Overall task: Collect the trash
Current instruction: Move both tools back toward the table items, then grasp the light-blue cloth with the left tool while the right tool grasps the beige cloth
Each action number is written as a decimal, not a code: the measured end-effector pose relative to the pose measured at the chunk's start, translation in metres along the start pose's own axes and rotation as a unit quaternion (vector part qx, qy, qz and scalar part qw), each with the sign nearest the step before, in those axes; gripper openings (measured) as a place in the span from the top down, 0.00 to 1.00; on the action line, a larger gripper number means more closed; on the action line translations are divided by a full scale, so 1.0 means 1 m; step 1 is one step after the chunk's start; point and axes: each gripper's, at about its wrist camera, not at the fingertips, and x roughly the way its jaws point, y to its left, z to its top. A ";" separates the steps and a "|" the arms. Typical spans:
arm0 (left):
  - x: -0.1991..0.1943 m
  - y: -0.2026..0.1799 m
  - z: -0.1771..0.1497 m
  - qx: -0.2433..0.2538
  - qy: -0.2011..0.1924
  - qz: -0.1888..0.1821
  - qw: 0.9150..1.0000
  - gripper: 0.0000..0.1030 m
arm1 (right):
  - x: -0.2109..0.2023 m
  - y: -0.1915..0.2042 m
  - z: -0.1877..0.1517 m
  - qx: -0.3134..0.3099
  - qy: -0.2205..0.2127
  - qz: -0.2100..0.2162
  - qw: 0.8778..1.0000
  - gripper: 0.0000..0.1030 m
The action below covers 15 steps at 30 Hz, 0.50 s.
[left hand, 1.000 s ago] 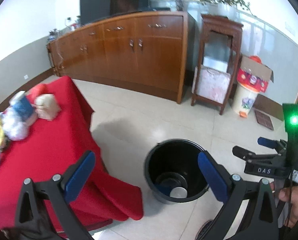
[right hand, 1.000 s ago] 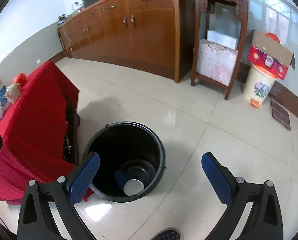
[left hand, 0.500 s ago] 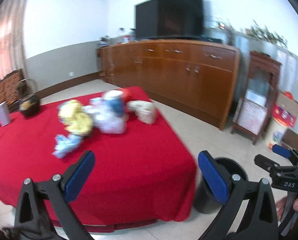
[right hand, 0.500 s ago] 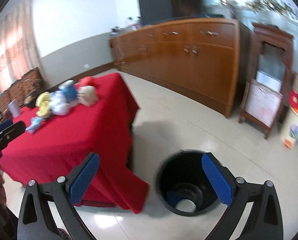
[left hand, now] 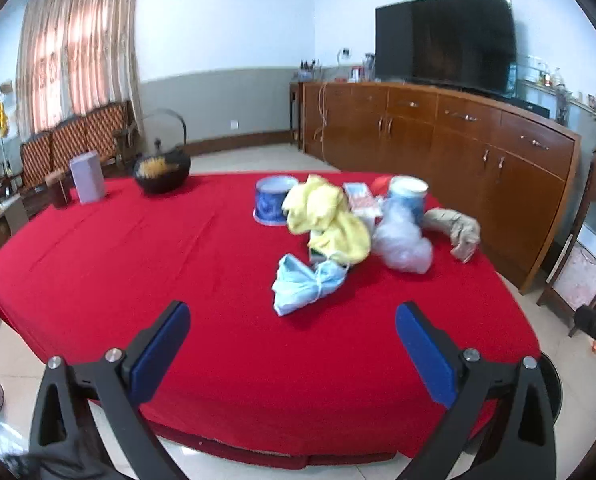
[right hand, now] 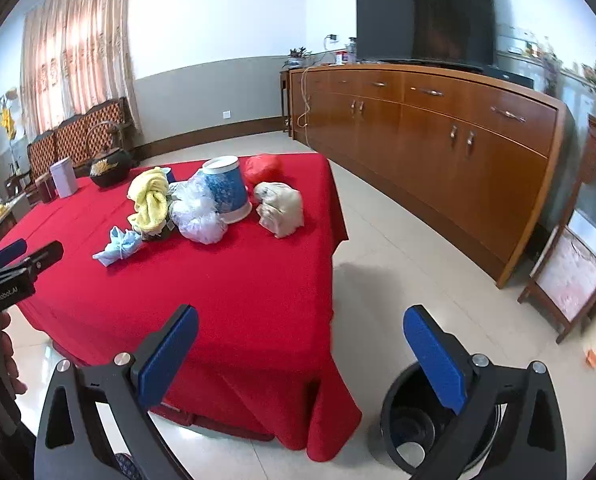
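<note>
Approach step: left tool (left hand: 292, 346) and right tool (right hand: 299, 350) both wide, empty, short of red-clothed bench (left hand: 178, 256); crumpled pale-blue mask (left hand: 305, 282) nearest in trash heap (next pick, likely), then round black floor bin (right hand: 403, 436).

Walls: we see white above a grey band (left hand: 226, 92)
Floor: pale glossy tiles (right hand: 397, 248)
Furniture: long wooden sideboard (right hand: 437, 120), dark television (right hand: 425, 16)
Window: sunlit patterned curtains (left hand: 78, 48)
</note>
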 end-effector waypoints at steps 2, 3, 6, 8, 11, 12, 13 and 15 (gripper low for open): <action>0.008 0.002 0.000 0.002 0.005 -0.001 1.000 0.01 | 0.011 0.005 0.006 -0.007 0.003 0.001 1.000 0.00; 0.016 0.003 0.000 0.006 0.011 -0.002 1.000 0.01 | 0.021 0.009 0.009 -0.010 0.006 0.002 1.000 0.00; 0.035 0.003 -0.001 0.011 0.029 -0.014 0.999 0.07 | 0.042 0.012 0.016 -0.013 0.013 0.004 1.000 0.00; 0.047 0.002 -0.001 0.016 0.037 -0.019 0.999 0.18 | 0.056 0.013 0.020 -0.015 0.018 0.005 1.000 0.00; 0.060 -0.001 0.000 0.018 0.048 -0.019 0.999 0.21 | 0.082 0.014 0.030 -0.015 0.024 0.007 1.000 0.00; 0.066 0.000 0.001 0.017 0.051 -0.018 0.998 0.21 | 0.088 0.013 0.033 -0.015 0.026 0.008 1.000 0.00; 0.070 0.000 0.003 0.016 0.054 -0.019 0.998 0.22 | 0.095 0.012 0.035 -0.015 0.029 0.009 0.999 0.00; 0.079 0.000 0.005 0.013 0.060 -0.022 0.998 0.24 | 0.114 0.012 0.044 -0.016 0.035 0.011 0.999 0.00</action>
